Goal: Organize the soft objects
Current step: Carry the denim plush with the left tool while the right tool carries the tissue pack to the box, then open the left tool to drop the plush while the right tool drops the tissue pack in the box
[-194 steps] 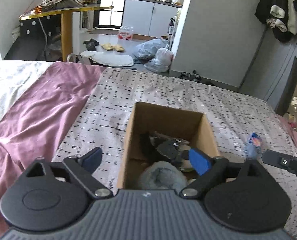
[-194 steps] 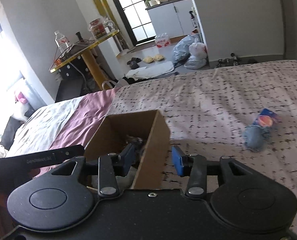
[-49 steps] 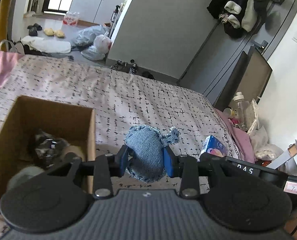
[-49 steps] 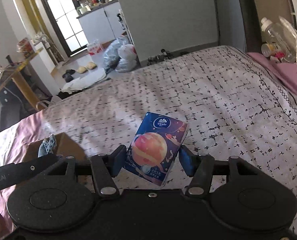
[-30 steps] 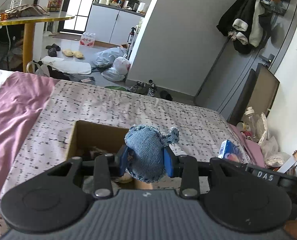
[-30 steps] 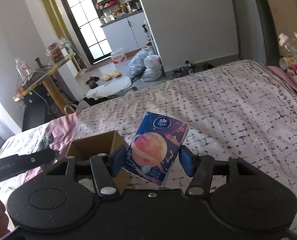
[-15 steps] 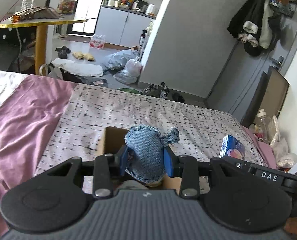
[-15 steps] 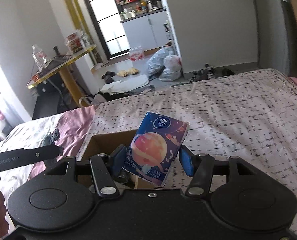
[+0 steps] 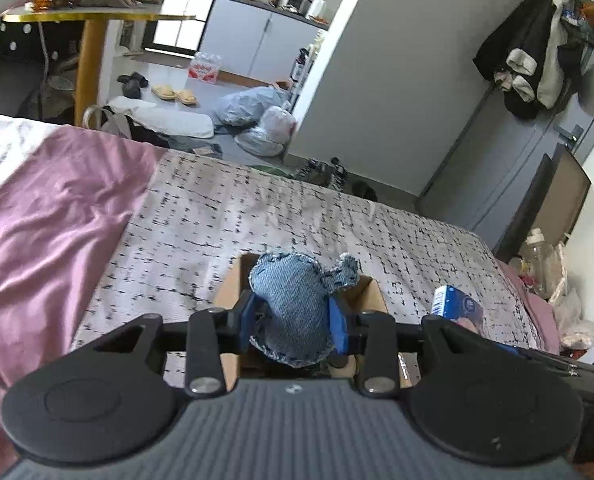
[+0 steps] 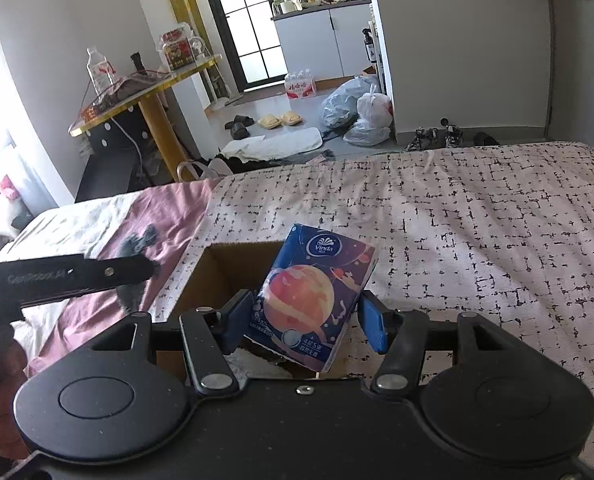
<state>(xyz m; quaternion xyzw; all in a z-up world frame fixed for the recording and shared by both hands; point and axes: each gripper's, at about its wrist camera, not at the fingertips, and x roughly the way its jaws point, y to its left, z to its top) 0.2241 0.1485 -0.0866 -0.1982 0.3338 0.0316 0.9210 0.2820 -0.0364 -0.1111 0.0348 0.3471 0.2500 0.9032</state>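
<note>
The bed (image 9: 305, 216), covered by a speckled sheet with a pink blanket (image 9: 45, 220) on its left, carries an open cardboard box (image 10: 217, 268). The left hand-held gripper (image 9: 293, 316) hangs over the box, its blue pads squeezing a denim pouch (image 9: 297, 304). The right hand-held gripper (image 10: 305, 316) hangs above the same box and clamps a tilted blue tissue pack (image 10: 313, 296) printed with an orange planet. Something white lies inside the box, under the tissue pack.
</note>
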